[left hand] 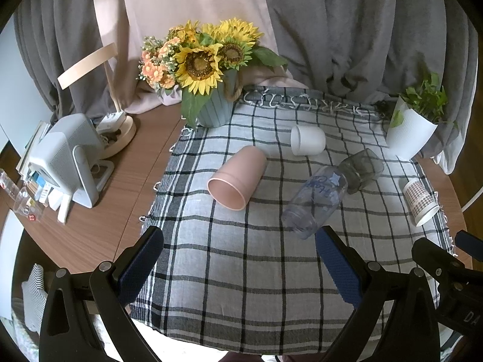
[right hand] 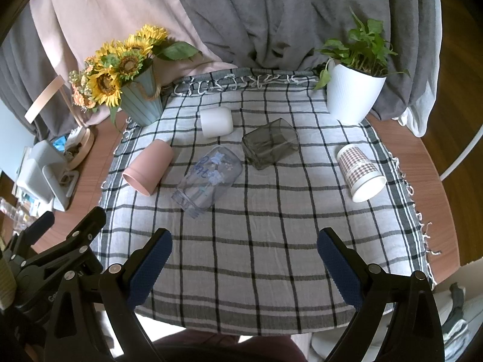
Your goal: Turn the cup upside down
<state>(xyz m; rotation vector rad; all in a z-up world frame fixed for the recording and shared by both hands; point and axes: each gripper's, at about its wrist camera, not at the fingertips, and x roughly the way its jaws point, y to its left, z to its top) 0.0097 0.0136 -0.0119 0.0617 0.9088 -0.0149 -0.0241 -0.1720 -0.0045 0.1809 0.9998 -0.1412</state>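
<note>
step: reach, nothing gripped | left gripper [left hand: 240,252] and right gripper [right hand: 244,249] jaws released, near cloth's front edge | cups lie sideways mid-cloth; nearest: clear cup [right hand: 208,178] | grip its wall squarely, then tip it rim-down.

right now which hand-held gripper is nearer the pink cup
Left. The left hand-held gripper sits almost straight in front of the pink cup, whose open mouth faces it. The right hand-held gripper is farther off, with the cup up and to its left.
</note>
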